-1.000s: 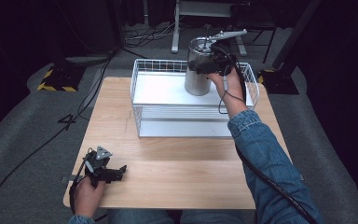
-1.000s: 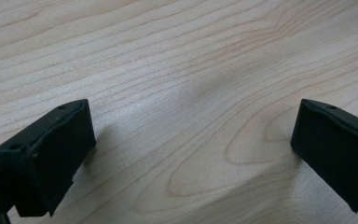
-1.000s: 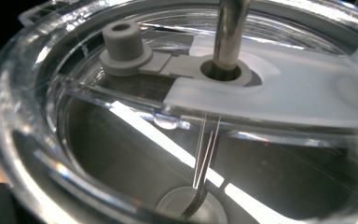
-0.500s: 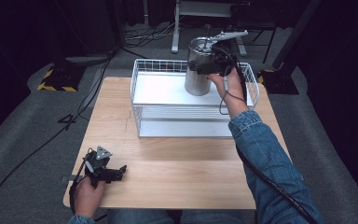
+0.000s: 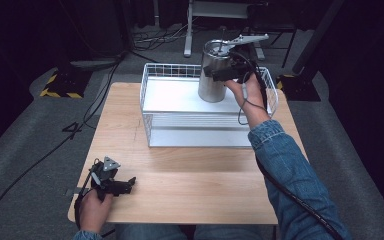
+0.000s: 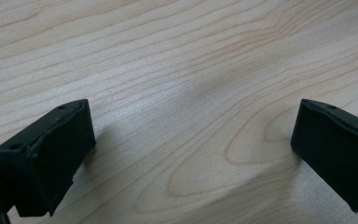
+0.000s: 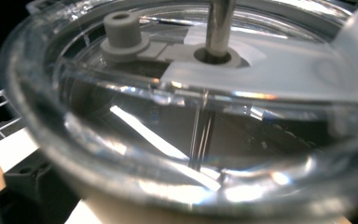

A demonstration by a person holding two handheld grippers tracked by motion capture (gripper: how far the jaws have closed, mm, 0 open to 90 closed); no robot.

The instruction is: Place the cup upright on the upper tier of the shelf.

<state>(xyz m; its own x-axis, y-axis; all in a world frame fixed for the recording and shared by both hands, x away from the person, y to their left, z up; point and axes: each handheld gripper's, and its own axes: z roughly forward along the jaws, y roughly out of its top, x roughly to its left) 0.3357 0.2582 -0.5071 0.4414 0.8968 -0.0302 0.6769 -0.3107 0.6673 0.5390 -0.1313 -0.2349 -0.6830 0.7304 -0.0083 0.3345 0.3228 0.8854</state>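
The steel tumbler (image 5: pixel 214 75) stands upright in the far right part of the white wire basket (image 5: pixel 150 107), which sits on the far half of the worktop (image 5: pixel 190 185). Its clear lid (image 7: pixel 182 116) is on, with a straw (image 7: pixel 218 25) rising through the middle. The right gripper (image 5: pixel 219 73) is at the tumbler's upper wall, just under the lid; its jaws have just been opening and now stand wide, with the tumbler between them, though I cannot tell from either view whether a pad touches the metal. In my judgement the tumbler has just been set down in the basket and let go. The main risk is in the withdrawal: if the hand pulls away sideways or lifts unevenly, a jaw could catch the lid's rim or the straw and tip the tall tumbler against the basket's far wall, or drag it along the basket floor. The cable (image 5: pixel 242 107) hanging from the gripper could also snag the basket's wire rim on the way out. The left gripper (image 5: pixel 125 184) rests at the near left of the worktop, its jaws spread and holding nothing, well apart from the basket.
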